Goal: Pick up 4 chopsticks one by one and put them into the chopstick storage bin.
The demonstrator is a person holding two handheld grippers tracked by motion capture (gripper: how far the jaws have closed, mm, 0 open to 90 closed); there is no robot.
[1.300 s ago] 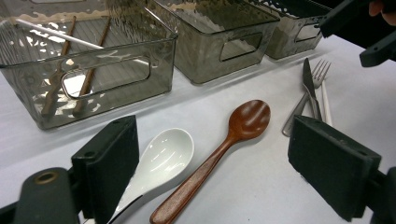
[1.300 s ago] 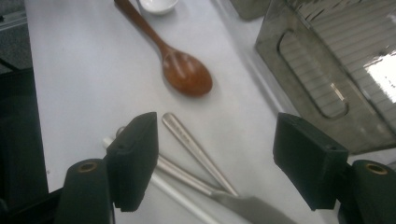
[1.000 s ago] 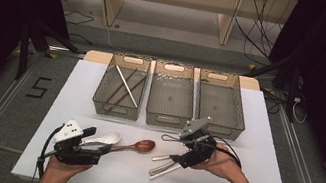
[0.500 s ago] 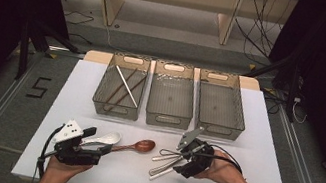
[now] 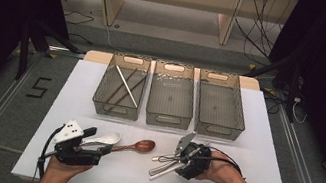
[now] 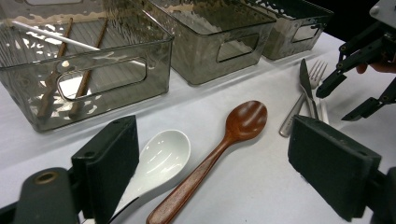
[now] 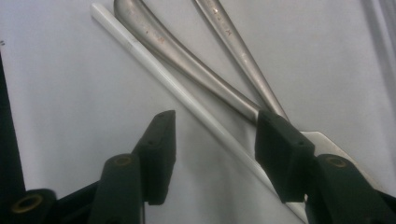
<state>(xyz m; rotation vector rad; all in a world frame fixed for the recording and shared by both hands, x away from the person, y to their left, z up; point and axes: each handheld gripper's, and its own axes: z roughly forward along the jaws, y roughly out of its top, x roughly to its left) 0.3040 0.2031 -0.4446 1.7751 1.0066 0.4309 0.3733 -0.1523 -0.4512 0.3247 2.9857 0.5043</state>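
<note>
My right gripper (image 7: 212,156) has dropped onto the white chopstick (image 7: 187,100) near the table's front edge—jaws wide, straddling it; left gripper (image 6: 224,172) idles open.

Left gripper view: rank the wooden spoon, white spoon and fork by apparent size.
1. Wooden spoon.
2. White spoon, partly hidden behind a jaw.
3. Fork, though it lies farther from the camera, so its true size is unsure.
</note>
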